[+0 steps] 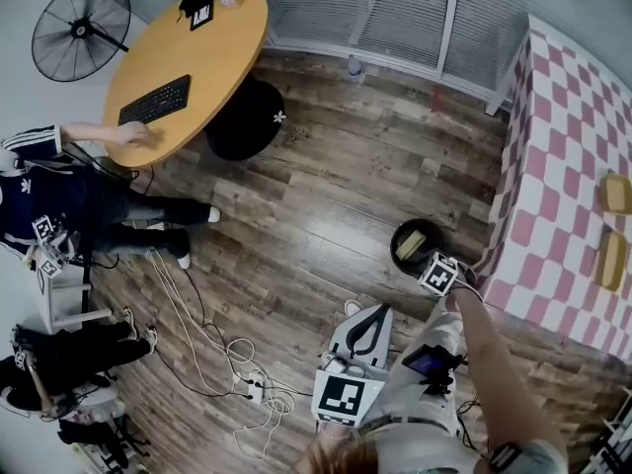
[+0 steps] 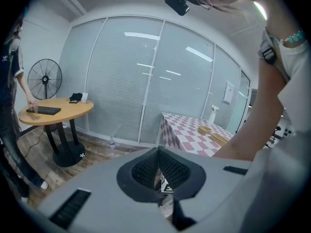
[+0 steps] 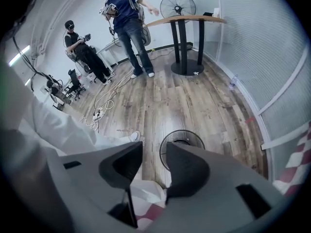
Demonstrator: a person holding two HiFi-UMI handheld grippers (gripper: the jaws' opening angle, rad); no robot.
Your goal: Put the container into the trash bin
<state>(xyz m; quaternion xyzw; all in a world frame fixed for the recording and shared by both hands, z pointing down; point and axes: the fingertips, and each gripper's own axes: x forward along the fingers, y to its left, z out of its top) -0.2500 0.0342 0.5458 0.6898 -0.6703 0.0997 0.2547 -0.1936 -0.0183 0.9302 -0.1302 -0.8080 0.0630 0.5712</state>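
Container (image 1: 410, 245) down inside the round black trash bin (image 1: 435, 237); lies pale yellow against the dark inside; bin on the wooden floor (image 1: 326, 186), just beside the corner of the checked counter (image 1: 553, 156).

In the right gripper view, only the far rim of the trash bin (image 3: 181, 132) and a dark patch of its inside; near half covered by one jaw; container not to be made out there.

Right tongs (image 3: 154, 148) wide apart and empty, with nothing but floor and bin rim in the gap; in the head view, right tongs (image 1: 437, 273) just beside the bin's near edge, tips hidden under the marker cube.

Left tongs (image 2: 158, 152) closed pad to pad, gripping nothing; below the pads only a narrow slit, with a scrap of black-and-white marker behind it; no bin in that view; in the head view, left tongs (image 1: 378, 314) lower in the frame, apart from the bin.

On the counter, an upper yellow box (image 1: 617, 194) and a lower yellow box (image 1: 612, 260), both close to the frame's right edge, detail lost.
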